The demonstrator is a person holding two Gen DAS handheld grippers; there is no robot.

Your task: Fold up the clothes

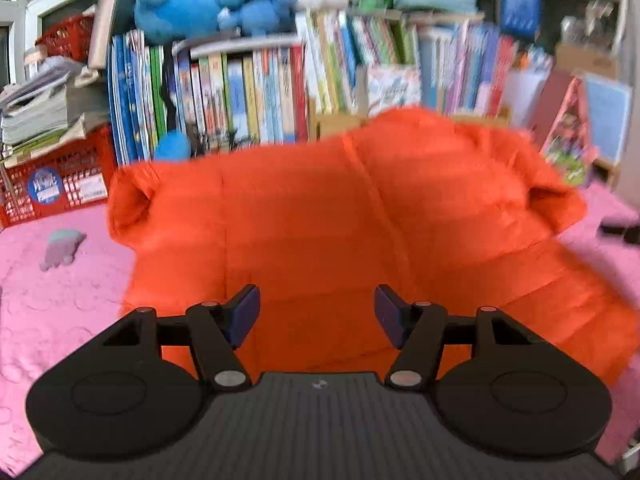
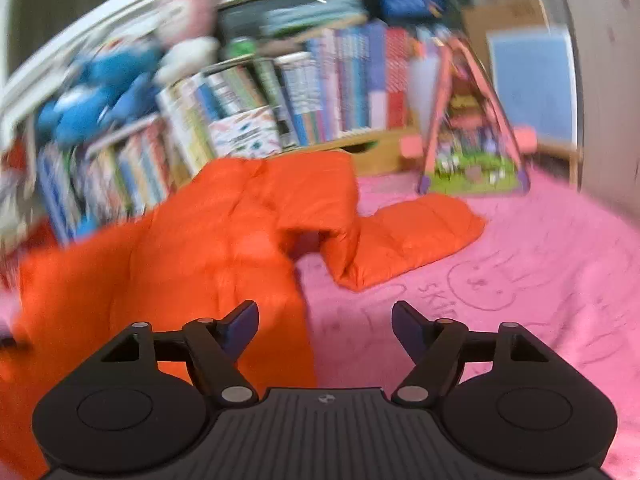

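Orange puffer jacket [image 1: 320,220] lies spread on pink blanket [image 1: 60,320], 1 sleeve [image 2: 416,236] out to its right side. Left gripper [image 1: 317,316] over jacket, jaws apart, nothing clamped. Right gripper [image 2: 325,330] at jacket edge, jaws apart, empty. Bookshelf [image 1: 280,92] behind.

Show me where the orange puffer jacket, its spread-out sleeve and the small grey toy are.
orange puffer jacket [image 1: 304,232], left wrist view, middle of its body.
sleeve [image 2: 420,236], right wrist view, middle of its quilting.
small grey toy [image 1: 62,249], left wrist view, its centre.
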